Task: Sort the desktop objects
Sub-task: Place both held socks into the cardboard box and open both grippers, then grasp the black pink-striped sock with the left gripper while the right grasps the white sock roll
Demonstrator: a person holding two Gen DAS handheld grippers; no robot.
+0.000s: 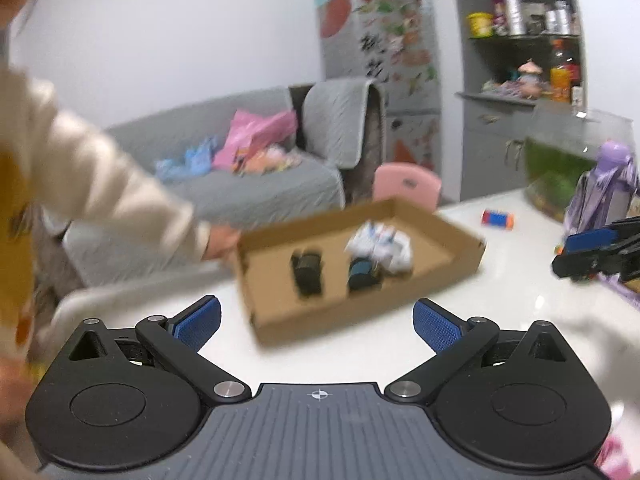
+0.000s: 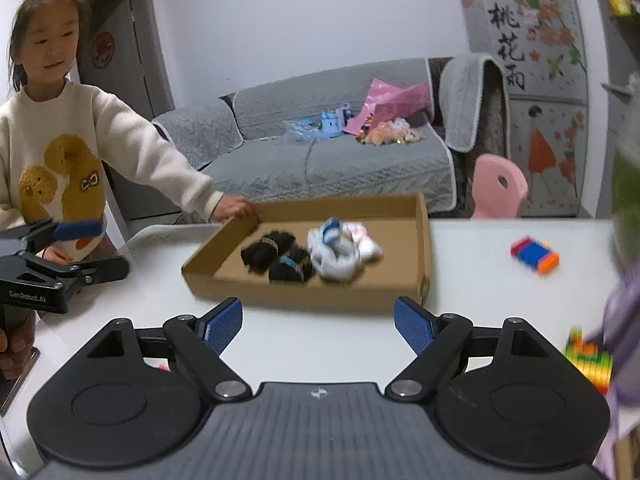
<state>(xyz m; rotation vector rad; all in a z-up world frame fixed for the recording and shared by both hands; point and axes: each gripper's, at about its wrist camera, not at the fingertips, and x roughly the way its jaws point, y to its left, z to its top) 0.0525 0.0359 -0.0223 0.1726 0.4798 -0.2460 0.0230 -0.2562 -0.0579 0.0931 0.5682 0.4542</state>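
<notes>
1. The cardboard tray (image 2: pixel 424 248) is shallow and brown, with low walls, and it rests on the white tabletop (image 2: pixel 320 328) in front of both grippers.
2. Inside the tray lie two dark rolled sock bundles (image 2: pixel 266 252) side by side, touching a white bundle (image 2: pixel 340 250) with blue marks.
3. A child's hand (image 2: pixel 232 208) touches the tray's far left corner.
4. A colourful toy block (image 2: pixel 534 254) lies on the tabletop to the right of the tray, well apart from it.
5. The left gripper (image 1: pixel 318 320) has its jaws wide apart and holds nothing.
6. The right gripper (image 2: pixel 318 320) has its jaws wide apart too, also with nothing between them.
</notes>
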